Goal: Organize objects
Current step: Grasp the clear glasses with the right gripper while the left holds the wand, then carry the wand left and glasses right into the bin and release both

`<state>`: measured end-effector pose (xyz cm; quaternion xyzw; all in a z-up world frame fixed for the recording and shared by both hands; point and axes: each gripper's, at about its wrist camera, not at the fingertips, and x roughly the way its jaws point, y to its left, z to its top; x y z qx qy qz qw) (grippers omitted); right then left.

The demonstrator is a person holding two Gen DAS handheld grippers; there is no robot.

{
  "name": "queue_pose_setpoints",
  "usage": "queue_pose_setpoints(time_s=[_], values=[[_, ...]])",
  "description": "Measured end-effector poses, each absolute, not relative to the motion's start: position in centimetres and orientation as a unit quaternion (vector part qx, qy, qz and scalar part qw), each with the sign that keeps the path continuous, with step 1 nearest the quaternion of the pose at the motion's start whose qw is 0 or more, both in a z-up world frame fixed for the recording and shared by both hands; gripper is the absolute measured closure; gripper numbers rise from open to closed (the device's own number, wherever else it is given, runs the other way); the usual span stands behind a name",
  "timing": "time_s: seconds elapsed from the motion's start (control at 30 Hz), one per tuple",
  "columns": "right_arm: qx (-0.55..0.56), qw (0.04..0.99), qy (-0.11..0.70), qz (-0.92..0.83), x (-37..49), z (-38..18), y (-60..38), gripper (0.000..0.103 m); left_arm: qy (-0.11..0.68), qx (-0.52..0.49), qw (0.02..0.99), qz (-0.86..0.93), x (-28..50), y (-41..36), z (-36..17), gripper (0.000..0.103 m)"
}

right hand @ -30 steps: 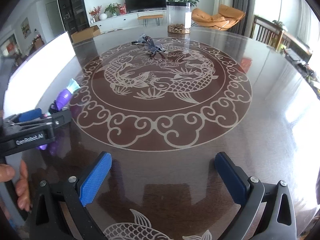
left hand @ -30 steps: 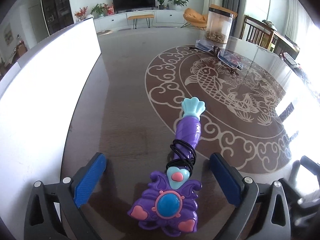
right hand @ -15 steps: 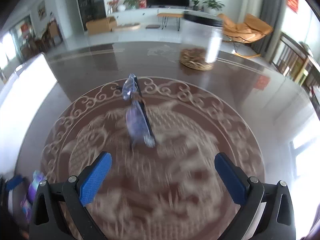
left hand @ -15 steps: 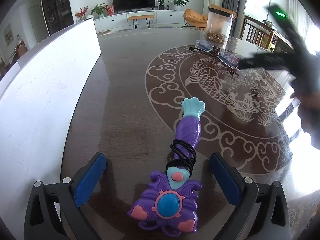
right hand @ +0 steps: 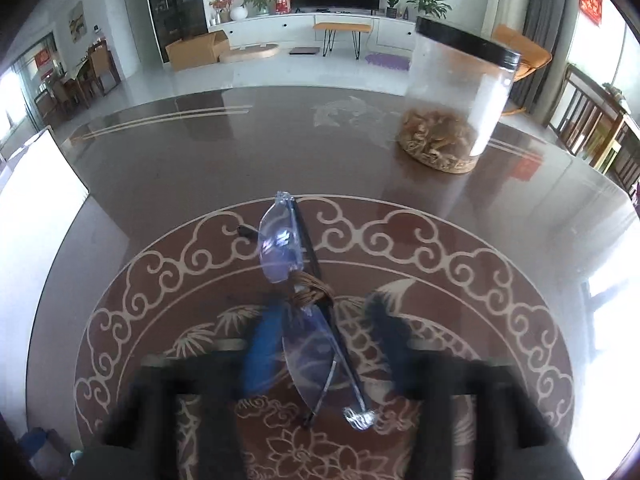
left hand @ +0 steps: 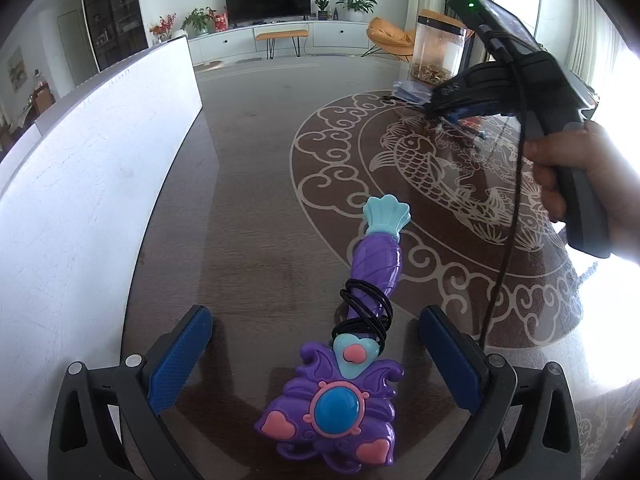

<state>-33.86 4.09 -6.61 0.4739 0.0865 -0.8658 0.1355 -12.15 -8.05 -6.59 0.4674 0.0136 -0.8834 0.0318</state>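
A purple toy wand (left hand: 360, 344) with a teal shell tip and a black hair tie wound around its handle lies on the dark table between the fingers of my left gripper (left hand: 314, 352), which is open and not touching it. My right gripper (right hand: 324, 344) is over a pair of rimless glasses (right hand: 304, 300) with brown cord on the bridge; its blue fingers (right hand: 262, 348) are blurred and stand on either side of the near lens, closer together than before. In the left wrist view the right gripper (left hand: 452, 114) hangs over the glasses (left hand: 412, 94).
A white box wall (left hand: 88, 184) runs along the table's left side. A clear jar (right hand: 452, 104) with a black lid and dried bits stands beyond the glasses. The table (right hand: 192, 152) has a pale fish pattern.
My right gripper has travelled from the near table edge to the glasses and come down over them, and its fingers have drawn inward. The left gripper and the wand have not moved.
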Motion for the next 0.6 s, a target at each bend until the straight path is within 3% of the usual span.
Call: queue_pose_setpoints(time_s=[0.17, 0.53, 0.6], values=[[0.467, 0.139, 0.070, -0.870, -29.5, -6.6, 6.6, 0.077, 0.013, 0.467, 0.031, -0.884, -11.7, -8.5, -6.4, 0.000], [0.483, 0.154, 0.034, -0.861, -11.3, -6.5, 10.6, 0.077, 0.013, 0.470, 0.022, -0.882, -11.9, -8.4, -6.4, 0.000], [0.495, 0.151, 0.034, -0.855, -10.1, -6.2, 10.8, 0.073, 0.008, 0.474, 0.014, -0.880, -12.1, -8.2, -6.3, 0.000]])
